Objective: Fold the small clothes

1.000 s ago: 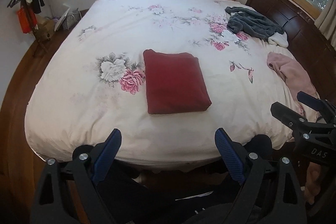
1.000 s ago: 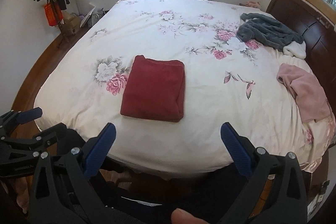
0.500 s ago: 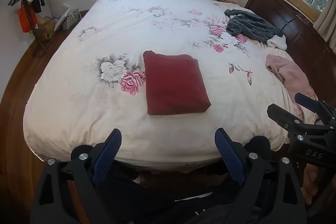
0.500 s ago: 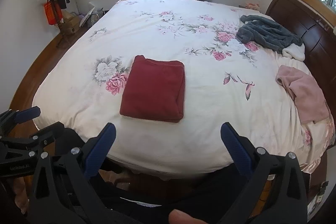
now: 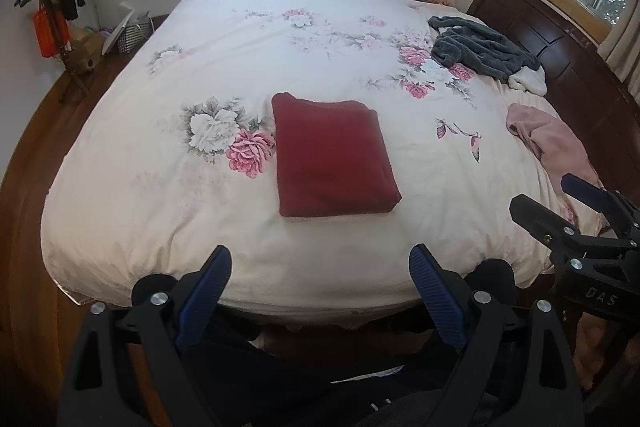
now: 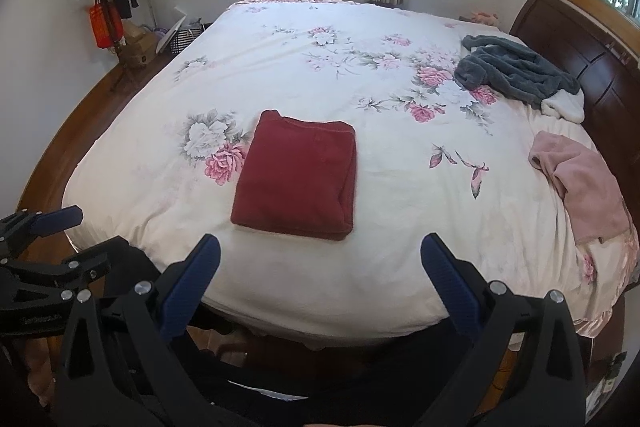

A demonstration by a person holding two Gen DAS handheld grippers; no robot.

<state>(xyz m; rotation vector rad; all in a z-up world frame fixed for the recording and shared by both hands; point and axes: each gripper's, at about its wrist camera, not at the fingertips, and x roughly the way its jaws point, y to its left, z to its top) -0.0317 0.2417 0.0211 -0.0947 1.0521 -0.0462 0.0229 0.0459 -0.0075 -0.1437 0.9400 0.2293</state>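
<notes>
open left gripper (image 5: 320,263) facing lengthwise red garment (image 5: 334,157)

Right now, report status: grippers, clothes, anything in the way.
Left gripper open, empty; right gripper open, empty. Red garment folded flat on the bed. Grey garment and pink garment unfolded near headboard. Nothing in the way.

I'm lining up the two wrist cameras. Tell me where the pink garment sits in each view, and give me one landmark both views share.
Left wrist view: the pink garment lies crumpled at the right edge of the bed, just above the right gripper.
Right wrist view: the pink garment lies at the right edge, below the grey garment.
Shared landmark: the folded red cloth near the middle of the bedspread.
</notes>
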